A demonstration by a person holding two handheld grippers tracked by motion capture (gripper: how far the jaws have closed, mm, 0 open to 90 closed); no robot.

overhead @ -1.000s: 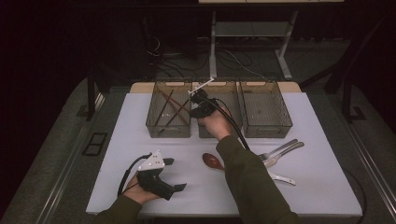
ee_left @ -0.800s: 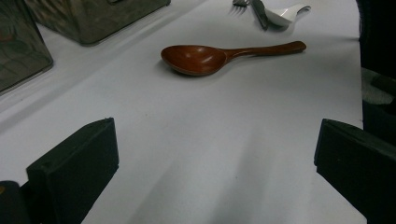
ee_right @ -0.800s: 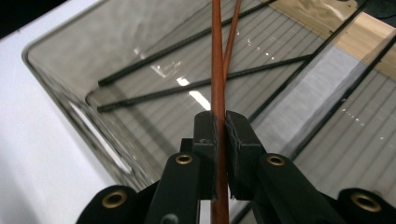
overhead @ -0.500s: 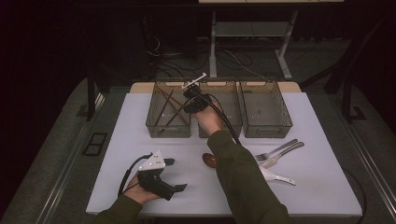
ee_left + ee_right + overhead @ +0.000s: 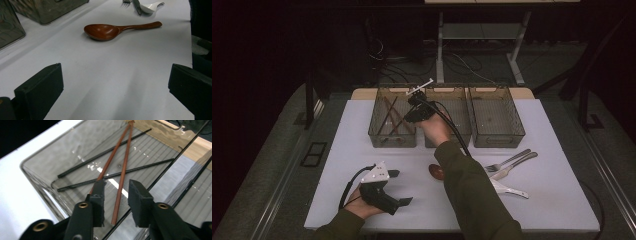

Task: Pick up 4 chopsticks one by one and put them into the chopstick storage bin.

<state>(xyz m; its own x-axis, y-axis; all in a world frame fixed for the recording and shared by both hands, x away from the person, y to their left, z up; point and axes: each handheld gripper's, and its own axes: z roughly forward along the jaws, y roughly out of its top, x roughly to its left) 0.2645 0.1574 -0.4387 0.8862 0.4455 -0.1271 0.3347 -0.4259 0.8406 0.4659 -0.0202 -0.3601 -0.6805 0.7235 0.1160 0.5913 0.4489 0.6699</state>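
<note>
My right gripper [image 5: 411, 116] hangs over the left clear bin [image 5: 377, 136], close to the wall it shares with the middle bin. Its jaws have just been opening and stand apart [image 5: 116, 186], gripping nothing. Below them, two brown chopsticks [image 5: 122, 170] lie on the bin floor across two black chopsticks [image 5: 100, 156]. The brown pair [image 5: 389, 117] also appears in the high view. My left gripper [image 5: 402, 187] rests on the white table at the front left, open [image 5: 115, 68] and empty. It faces a wooden spoon [image 5: 105, 31] lying a short way ahead.
Three clear bins stand in a row at the back; the middle bin [image 5: 452, 137] and right bin [image 5: 499, 137] look bare. A fork and knife [image 5: 507, 162] and a white spoon [image 5: 512, 190] lie right of the wooden spoon [image 5: 437, 171].
The right gripper has edged left, from above the middle bin to the left bin's right side. The left gripper has stayed put.
</note>
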